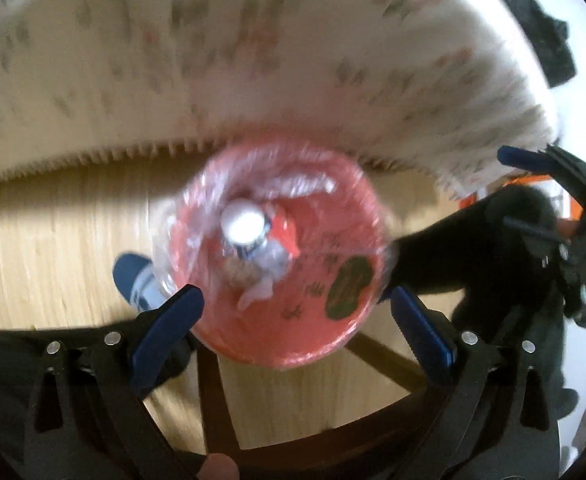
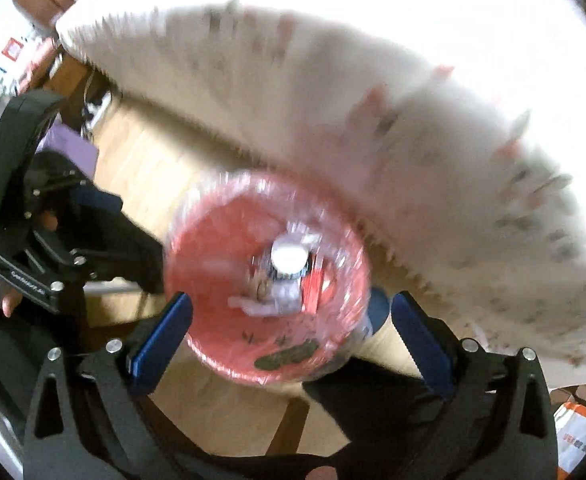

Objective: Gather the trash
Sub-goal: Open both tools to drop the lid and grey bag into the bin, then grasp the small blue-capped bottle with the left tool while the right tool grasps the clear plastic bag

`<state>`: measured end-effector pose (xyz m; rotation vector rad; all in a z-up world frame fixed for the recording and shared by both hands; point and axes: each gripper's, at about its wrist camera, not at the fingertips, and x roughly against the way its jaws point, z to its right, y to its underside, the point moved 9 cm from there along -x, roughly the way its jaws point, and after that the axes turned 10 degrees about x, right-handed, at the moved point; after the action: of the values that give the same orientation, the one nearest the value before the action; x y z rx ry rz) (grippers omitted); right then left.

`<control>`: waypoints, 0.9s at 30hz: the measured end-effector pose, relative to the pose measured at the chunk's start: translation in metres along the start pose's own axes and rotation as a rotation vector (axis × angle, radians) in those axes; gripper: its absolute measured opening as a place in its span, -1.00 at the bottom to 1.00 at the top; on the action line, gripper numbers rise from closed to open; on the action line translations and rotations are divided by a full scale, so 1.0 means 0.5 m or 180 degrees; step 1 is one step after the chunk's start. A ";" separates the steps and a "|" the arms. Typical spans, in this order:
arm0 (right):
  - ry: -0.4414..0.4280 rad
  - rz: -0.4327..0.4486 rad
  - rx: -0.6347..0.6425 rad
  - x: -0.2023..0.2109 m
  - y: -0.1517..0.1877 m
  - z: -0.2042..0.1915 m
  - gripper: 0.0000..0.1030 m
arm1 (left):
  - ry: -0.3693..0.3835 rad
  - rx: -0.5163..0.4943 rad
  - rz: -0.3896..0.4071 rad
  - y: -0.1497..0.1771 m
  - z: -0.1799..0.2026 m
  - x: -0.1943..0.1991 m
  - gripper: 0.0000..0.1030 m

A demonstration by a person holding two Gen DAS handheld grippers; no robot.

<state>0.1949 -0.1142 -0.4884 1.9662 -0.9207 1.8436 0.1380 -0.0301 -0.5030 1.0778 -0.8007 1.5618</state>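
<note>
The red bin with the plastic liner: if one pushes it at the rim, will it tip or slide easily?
The red bin looks like thin plastic holding only a bottle and some wrappers, so it is probably light and would slide on the smooth wooden floor. Its glossy liner may feel slippery and crumple.

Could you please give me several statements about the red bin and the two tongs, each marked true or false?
1. The red bin is lined with a clear plastic bag. True.
2. The bin is empty. False: a white-capped bottle and crumpled wrappers lie inside.
3. The left tongs are open, gripping nothing. True.
4. The right tongs are clamped on the bottle. False: they are open, with the bottle down in the bin.
5. The bin stands on a carpet. False: it stands on a wooden floor, beside a fringed patterned cloth.
</note>
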 end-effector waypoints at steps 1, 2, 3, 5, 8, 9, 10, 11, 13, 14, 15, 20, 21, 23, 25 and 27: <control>0.0027 0.0105 -0.0020 0.030 -0.014 0.013 0.91 | 0.0016 -0.0027 0.0088 -0.013 0.008 0.027 0.89; 0.0057 0.0213 -0.0038 0.061 -0.030 0.026 0.91 | 0.0041 -0.0048 0.0173 -0.027 0.017 0.052 0.89; 0.0079 0.0280 -0.0046 0.079 -0.041 0.034 0.91 | 0.0068 -0.0060 0.0247 -0.040 0.022 0.074 0.89; 0.0151 0.0468 -0.0071 0.129 -0.073 0.056 0.91 | 0.0100 -0.0097 0.0430 -0.077 0.037 0.127 0.89; 0.0247 0.0729 -0.0123 0.200 -0.126 0.094 0.91 | 0.0059 -0.0187 0.0658 -0.131 0.059 0.184 0.89; 0.0292 0.0826 -0.0132 0.229 -0.151 0.112 0.91 | 0.0044 -0.0204 0.0714 -0.147 0.063 0.199 0.89; 0.0325 0.0875 -0.0130 0.243 -0.165 0.121 0.91 | 0.0038 -0.0207 0.0768 -0.169 0.067 0.213 0.89; 0.0379 0.0950 -0.0130 0.264 -0.187 0.137 0.91 | 0.0048 -0.0201 0.0808 -0.191 0.071 0.227 0.89; 0.0418 0.1041 -0.0140 0.291 -0.219 0.156 0.91 | 0.0048 -0.0202 0.0885 -0.226 0.076 0.249 0.89; 0.0433 0.1077 -0.0143 0.303 -0.234 0.167 0.91 | 0.0035 -0.0214 0.0934 -0.246 0.080 0.262 0.89; 0.0477 0.1141 -0.0143 0.320 -0.260 0.183 0.91 | 0.0026 -0.0227 0.0972 -0.262 0.085 0.274 0.89; 0.0542 0.1280 -0.0177 0.353 -0.332 0.237 0.91 | 0.0013 -0.0270 0.1164 -0.361 0.108 0.314 0.89; 0.0551 0.1304 -0.0182 0.358 -0.349 0.247 0.91 | 0.0017 -0.0275 0.1211 -0.386 0.112 0.324 0.89; 0.0573 0.1353 -0.0196 0.369 -0.384 0.269 0.91 | 0.0021 -0.0273 0.1274 -0.419 0.122 0.331 0.89; 0.0571 0.1400 -0.0190 0.374 -0.418 0.286 0.91 | 0.0023 -0.0263 0.1354 -0.464 0.128 0.336 0.89; 0.0595 0.1435 -0.0175 0.377 -0.453 0.305 0.91 | 0.0023 -0.0254 0.1414 -0.503 0.134 0.333 0.89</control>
<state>0.4507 -0.0833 -0.2795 1.6103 -1.4230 2.1608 0.3864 0.0340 -0.3308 0.8720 -1.1439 1.8796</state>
